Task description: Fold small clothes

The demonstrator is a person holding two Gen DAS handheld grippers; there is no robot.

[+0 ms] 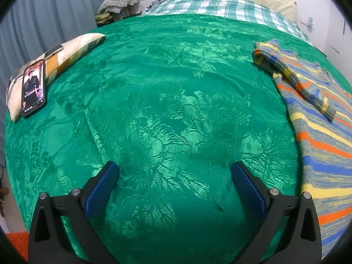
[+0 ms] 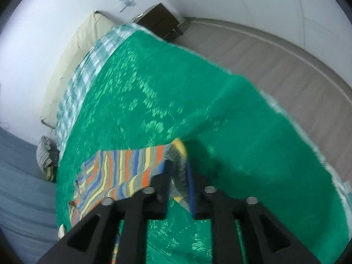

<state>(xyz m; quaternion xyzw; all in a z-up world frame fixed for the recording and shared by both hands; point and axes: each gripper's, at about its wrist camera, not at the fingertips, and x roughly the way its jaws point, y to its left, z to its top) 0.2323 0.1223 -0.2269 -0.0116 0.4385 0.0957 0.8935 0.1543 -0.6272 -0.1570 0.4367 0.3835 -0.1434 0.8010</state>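
A striped knit sweater (image 1: pixel 319 132) in orange, blue, yellow and grey lies on the right side of the green bedspread (image 1: pixel 154 88). One sleeve is folded across its body. My left gripper (image 1: pixel 175 171) hovers open over bare bedspread, left of the sweater, with nothing between its blue pads. In the right wrist view, which is tilted and blurred, my right gripper (image 2: pixel 179 165) is closed narrowly on a bunched edge of the sweater (image 2: pixel 123 167). The rest of the garment trails off to the left on the bedspread (image 2: pixel 220 110).
A phone (image 1: pixel 33 87) with a lit screen rests on a patterned pillow (image 1: pixel 72 48) at the bed's left edge. A checked sheet (image 1: pixel 220 6) and cream headboard lie at the far end. Clothes are piled (image 1: pixel 118 2) beyond. A nightstand (image 2: pixel 158 21) and floor (image 2: pixel 286 61) flank the bed.
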